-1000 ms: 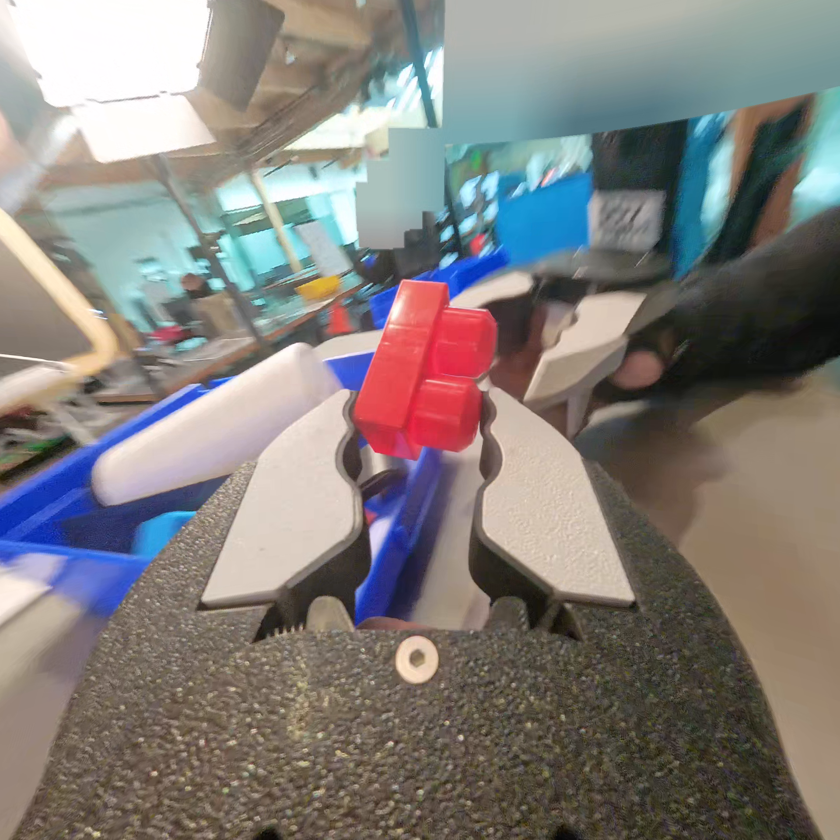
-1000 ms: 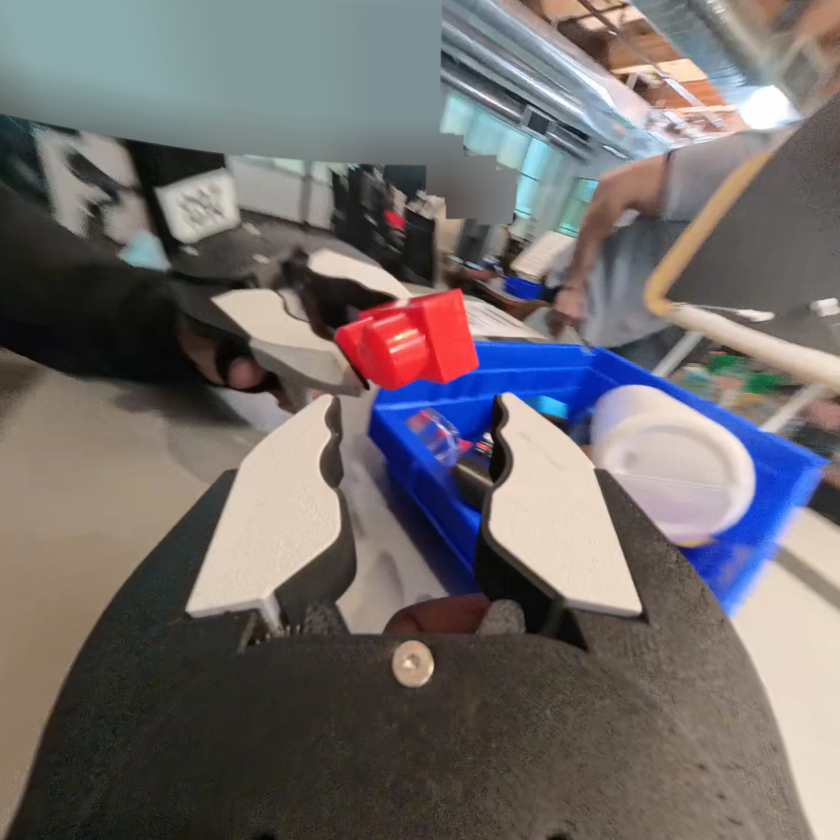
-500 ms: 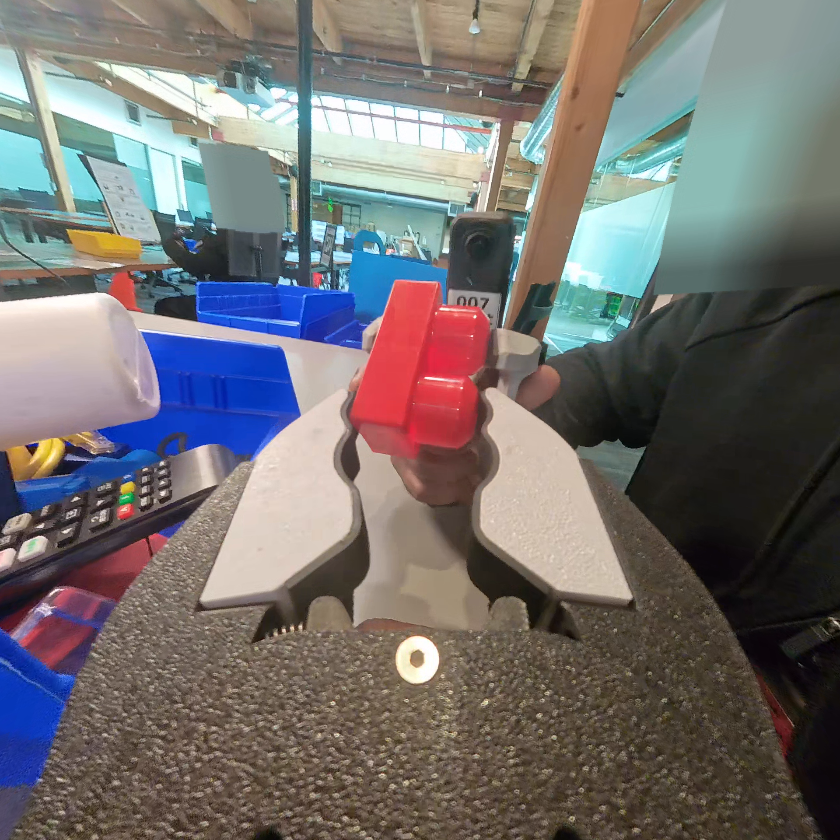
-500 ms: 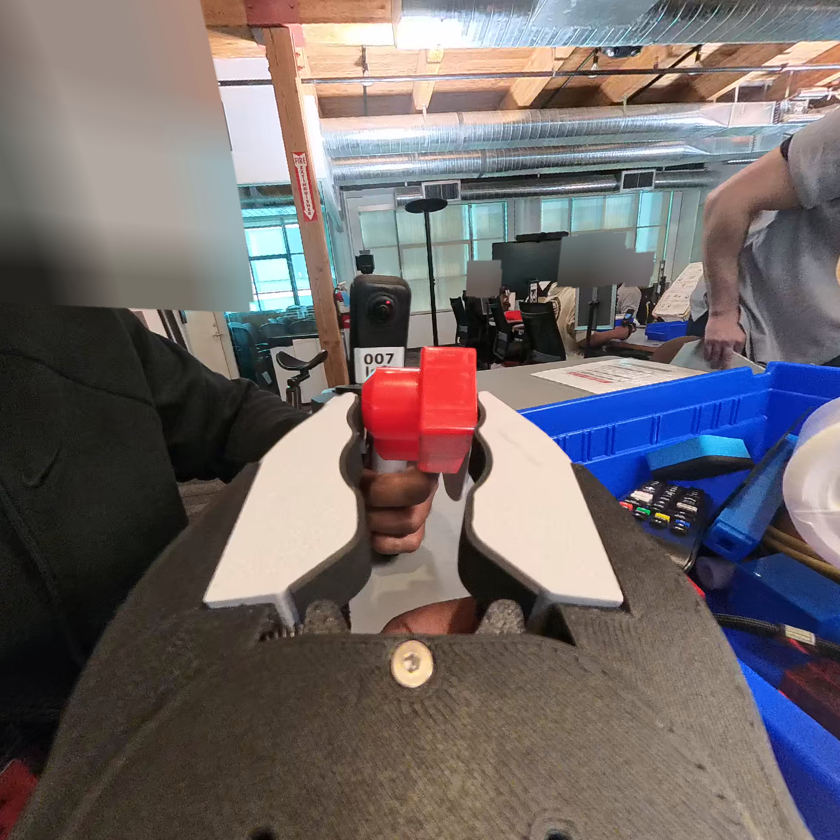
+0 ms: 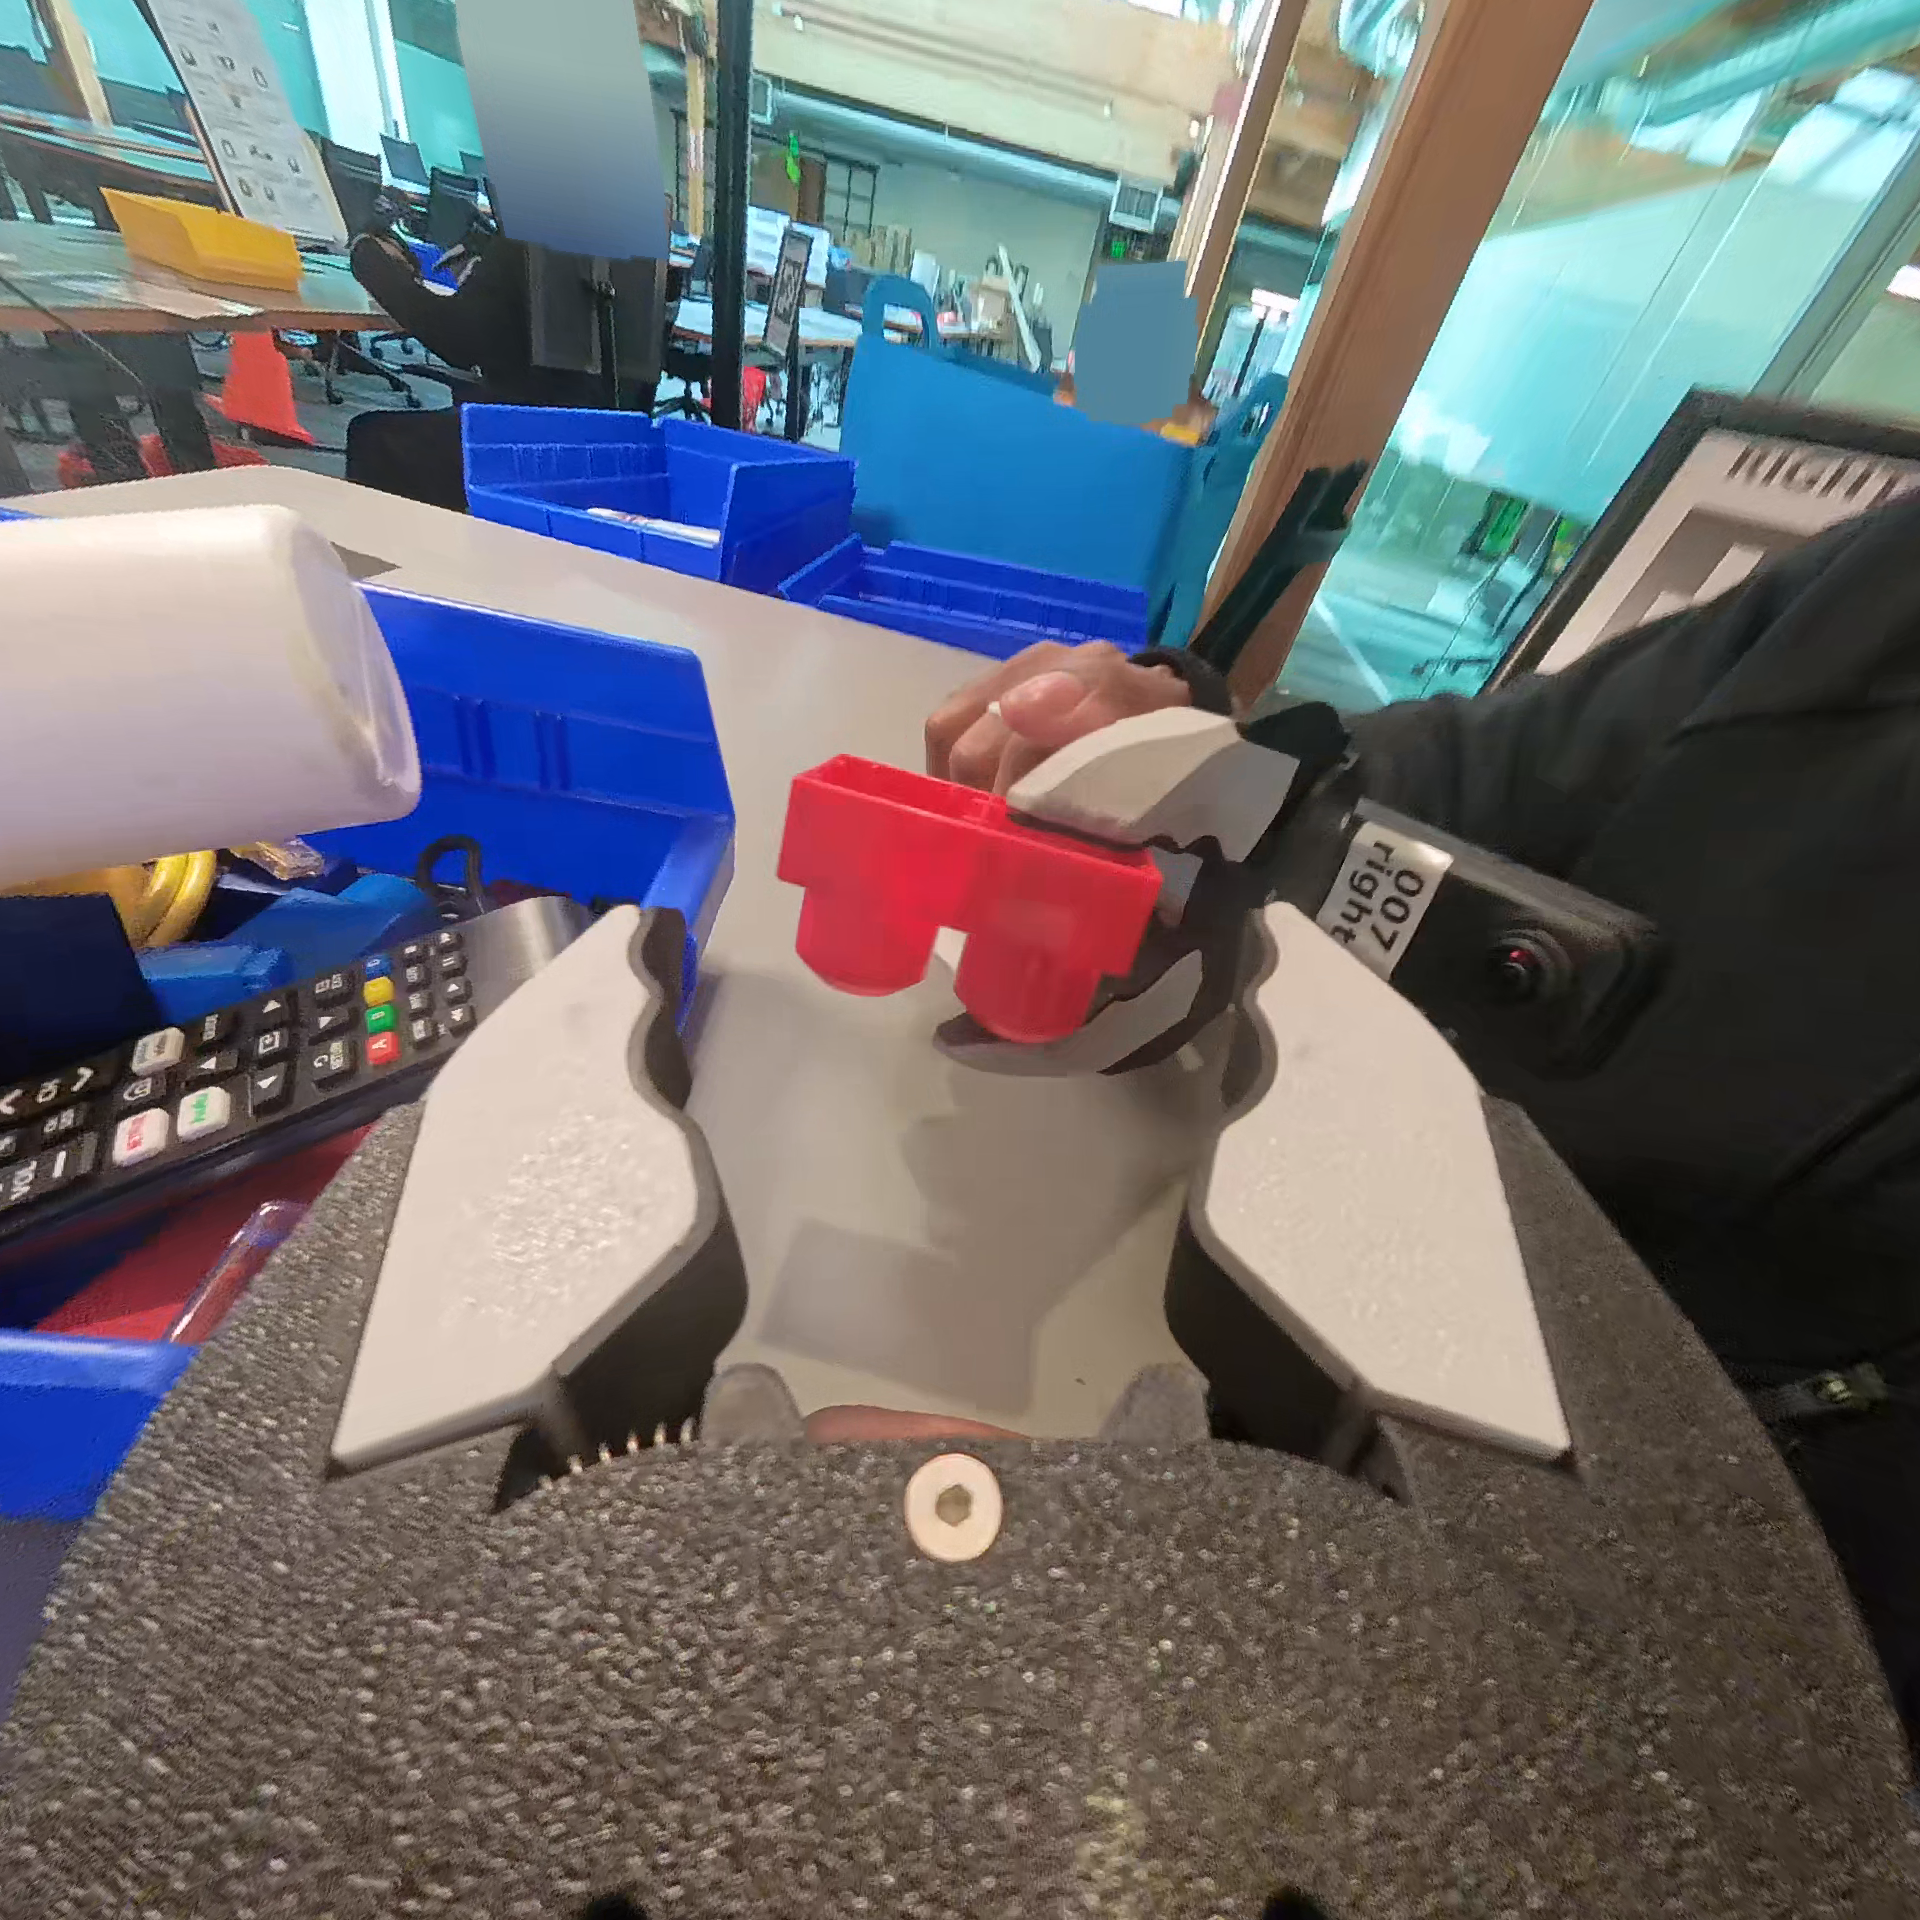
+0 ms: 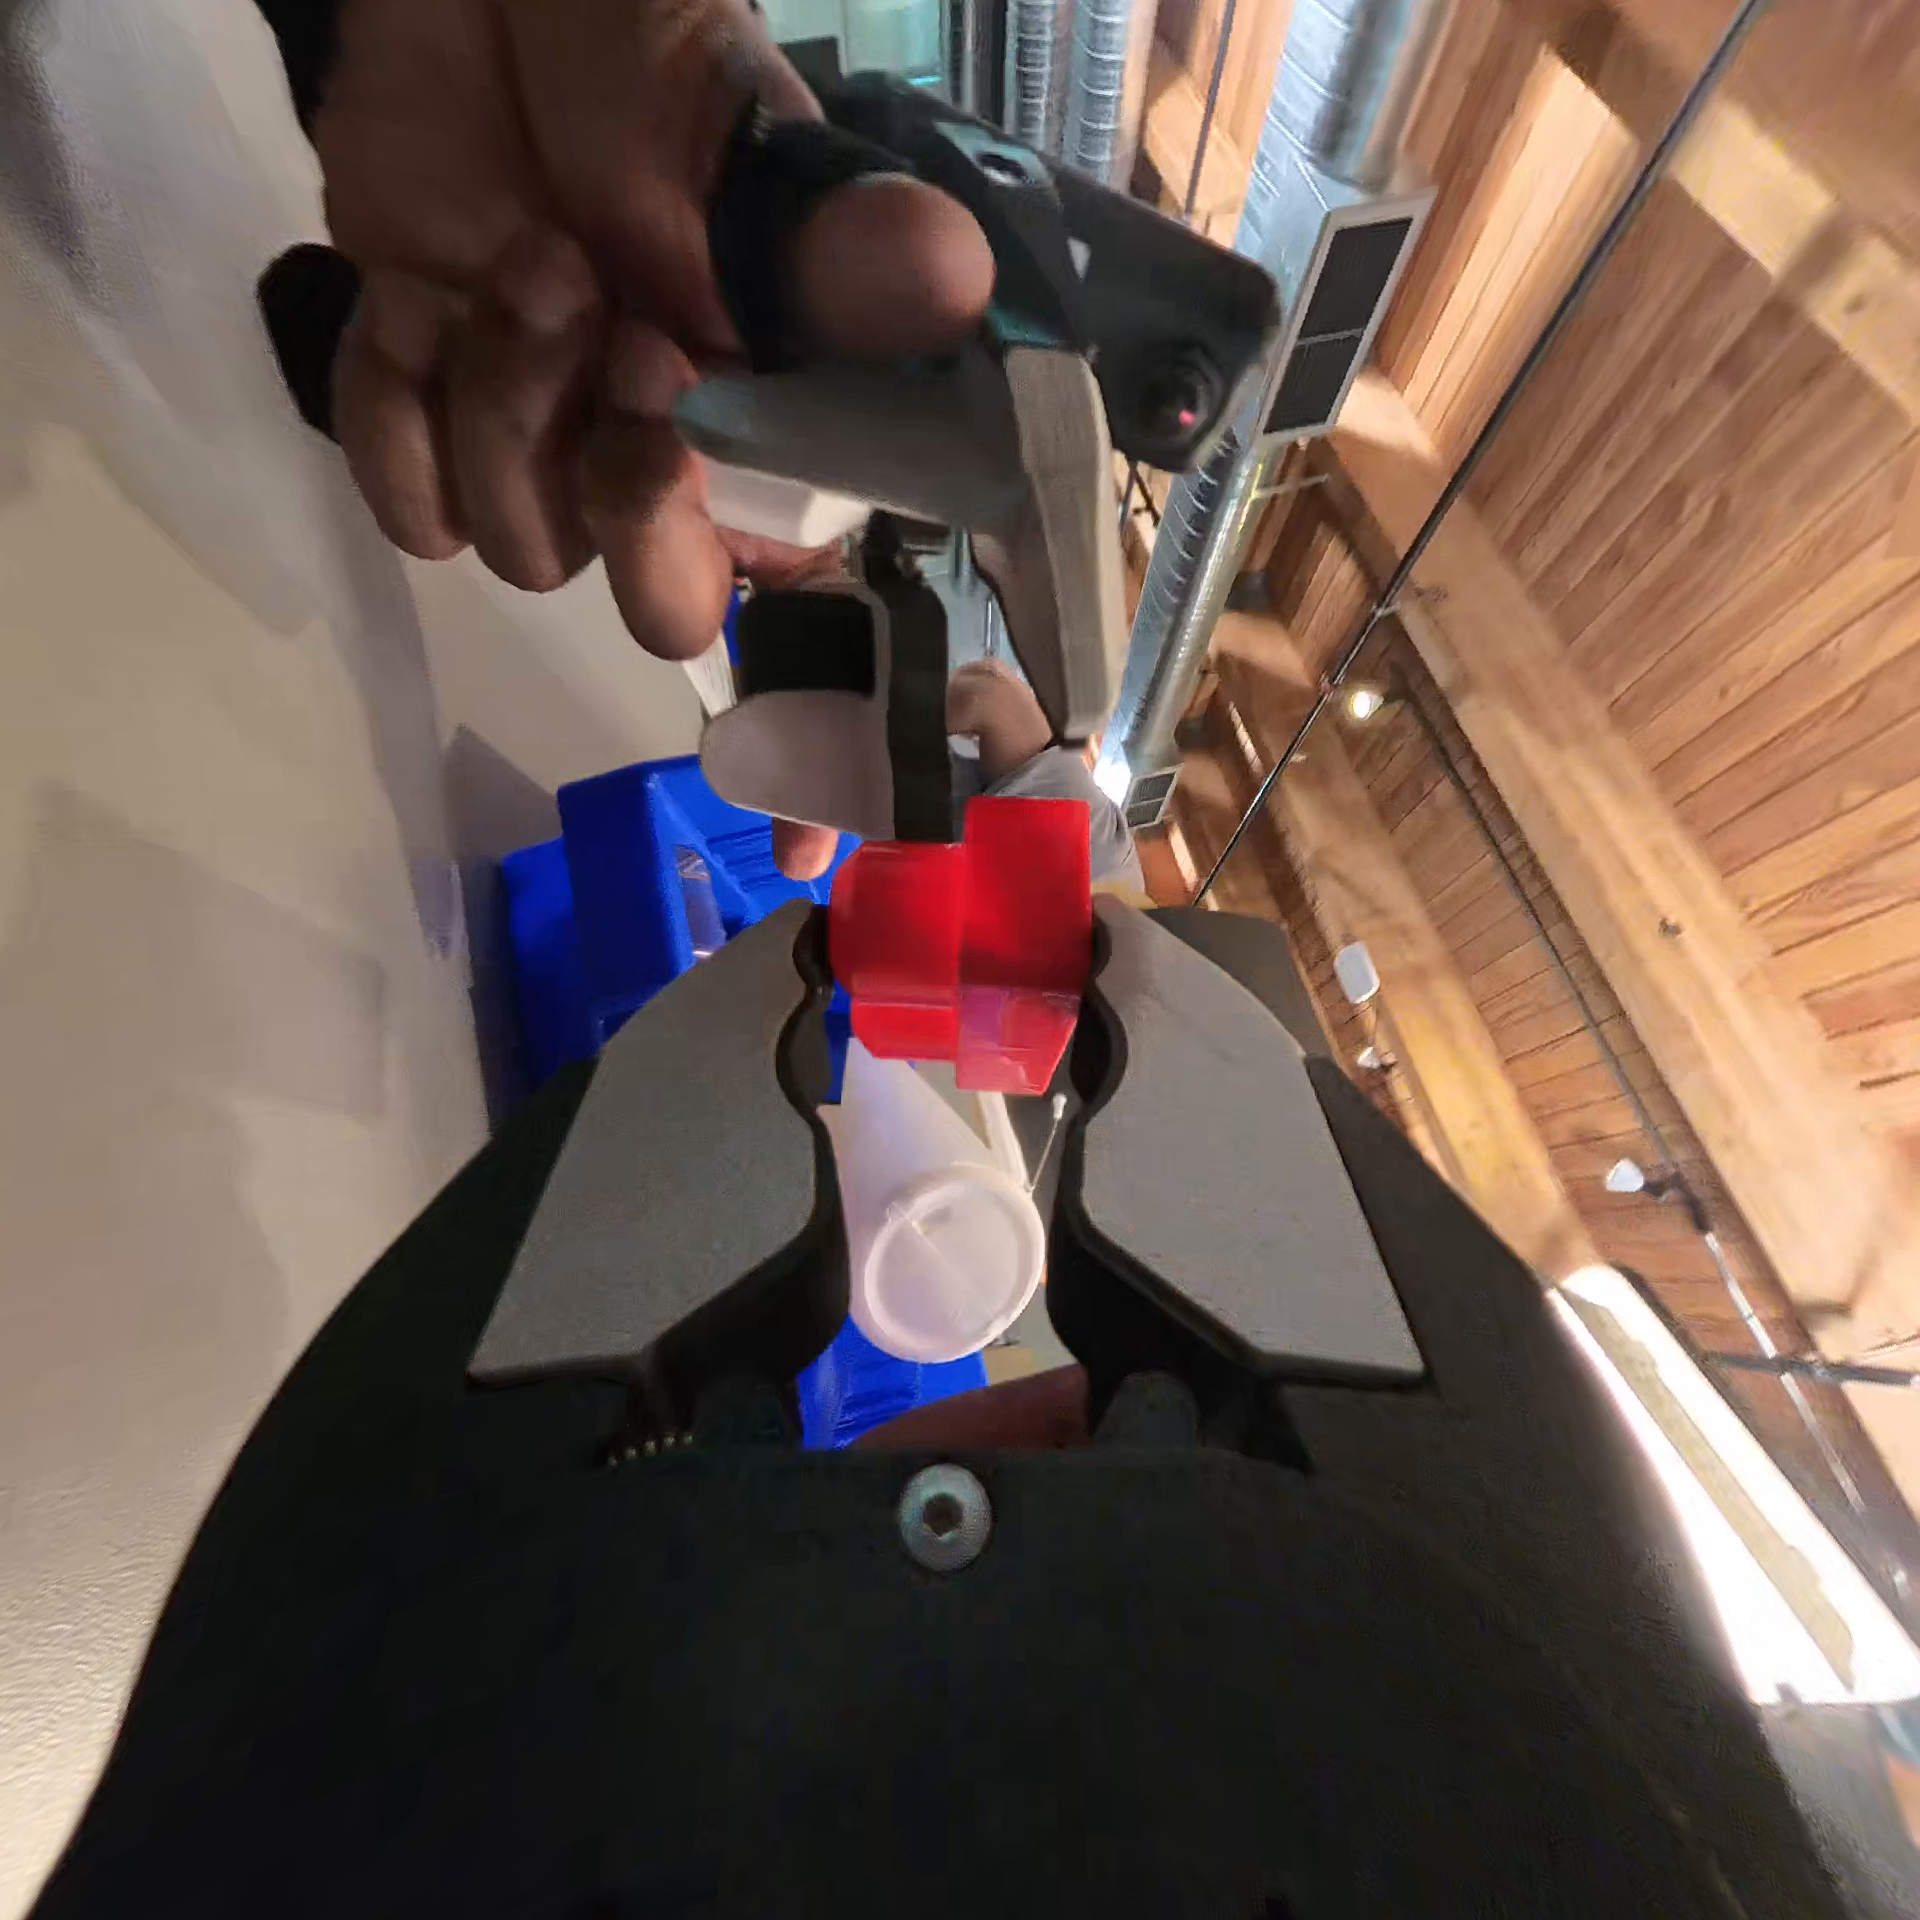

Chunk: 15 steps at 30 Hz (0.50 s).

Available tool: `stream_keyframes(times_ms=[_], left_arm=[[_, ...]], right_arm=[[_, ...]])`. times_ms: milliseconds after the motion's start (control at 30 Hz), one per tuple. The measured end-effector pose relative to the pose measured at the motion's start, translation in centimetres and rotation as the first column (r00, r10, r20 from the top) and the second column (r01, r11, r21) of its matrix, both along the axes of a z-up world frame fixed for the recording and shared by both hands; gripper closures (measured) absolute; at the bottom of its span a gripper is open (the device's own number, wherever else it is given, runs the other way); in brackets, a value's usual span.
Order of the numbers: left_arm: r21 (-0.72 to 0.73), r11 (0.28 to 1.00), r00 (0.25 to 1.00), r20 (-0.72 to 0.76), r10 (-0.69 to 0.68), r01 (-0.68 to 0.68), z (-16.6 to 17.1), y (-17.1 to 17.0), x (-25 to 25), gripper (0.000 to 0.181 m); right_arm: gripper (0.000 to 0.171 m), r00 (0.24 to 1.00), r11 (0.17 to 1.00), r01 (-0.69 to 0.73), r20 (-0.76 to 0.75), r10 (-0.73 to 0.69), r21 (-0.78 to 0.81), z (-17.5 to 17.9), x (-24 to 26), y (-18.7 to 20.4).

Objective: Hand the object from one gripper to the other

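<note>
1. Fingers of right gripper (image 6: 961, 940) clamp the red block (image 5: 961, 894) by one end, studs down, held in the air above the grey table (image 5: 831, 665)
2. Left gripper (image 5: 951, 997) spread wide & empty, just below/behind block
3. Blue bin (image 5: 561, 727) at left w/ white bottle (image 5: 187, 686), remote (image 5: 239, 1049)
4. Workshop bkgd: wood post (image 5: 1351, 312), more blue bins (image 5: 665, 488)

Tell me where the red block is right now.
The red block sits clamped between the right hand-held gripper fingertips, centre of the right wrist view. In the left wrist view it hangs ahead of the open left hand-held gripper, right of the blue bin.
</note>
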<state>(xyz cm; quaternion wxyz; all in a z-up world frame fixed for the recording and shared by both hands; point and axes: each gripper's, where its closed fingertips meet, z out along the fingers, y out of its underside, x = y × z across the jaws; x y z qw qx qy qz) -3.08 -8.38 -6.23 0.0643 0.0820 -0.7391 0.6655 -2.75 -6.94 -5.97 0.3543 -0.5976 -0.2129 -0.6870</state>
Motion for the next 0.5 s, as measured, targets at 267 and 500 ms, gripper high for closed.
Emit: stream_keyframes(times_ms=[267,500], left_arm=[[0.066,0.998,0.954,0.301,-0.005,-0.015,-1.3,-0.8,-1.5,0.1],[0.033,0.987,0.732,0.674,0.097,-0.16,-0.5,-0.4,-0.7,0.105]], right_arm=[[0.127,0.985,0.991,-0.017,0.168,0.04,-0.136,-1.2,-1.7,1.3],[0.122,0.99,0.996,-0.093,-0.107,0.094,0.014,-1.1,-1.2,1.0]])
